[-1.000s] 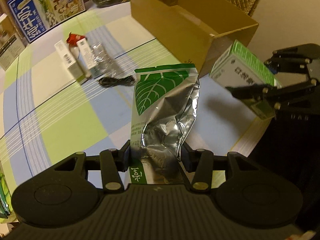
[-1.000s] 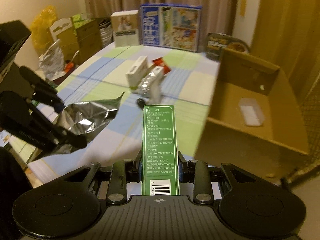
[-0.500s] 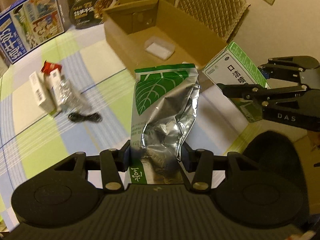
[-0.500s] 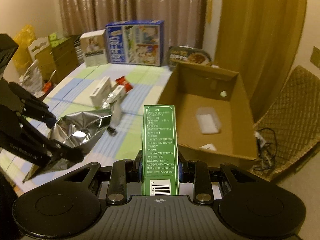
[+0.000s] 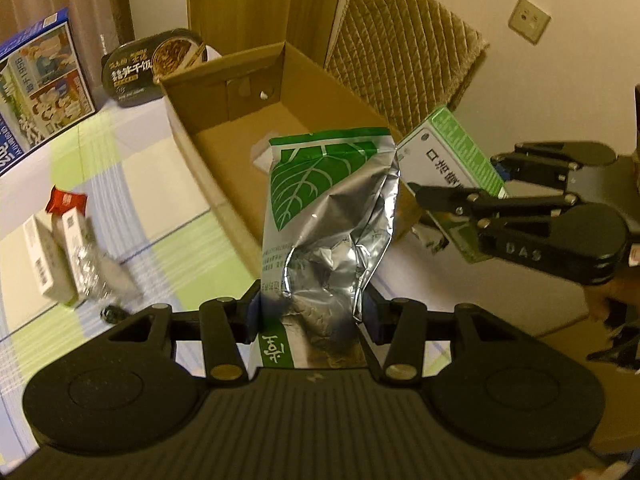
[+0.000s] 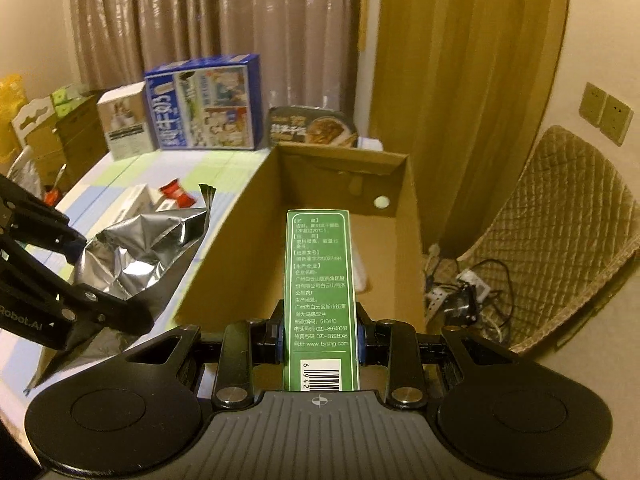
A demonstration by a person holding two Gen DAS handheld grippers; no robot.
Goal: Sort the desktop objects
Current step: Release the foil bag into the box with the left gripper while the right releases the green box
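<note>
Both wrist views look steeply down, sharing cardboard box point(image 5: 280, 92) point(image 6: 408, 208)

I've got a crumpled silver foil pouch point(image 5: 328, 216) with a green leaf print, upright, pinched in my left tool point(image 5: 310, 314) over the open cardboard box point(image 5: 224, 184). Green printed carton point(image 6: 320, 292) stands lengthwise, clamped in my right tool point(image 6: 320, 338), above the box too.

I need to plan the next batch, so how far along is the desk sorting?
Done: the cardboard box already holds a small clear container. In hand: the left gripper is shut on a foil pouch and the right gripper on a green carton, both held at the box, unreleased. Left: two white cartons, a red packet, a clear wrapper and a dark cable remain on the tablecloth.
</note>
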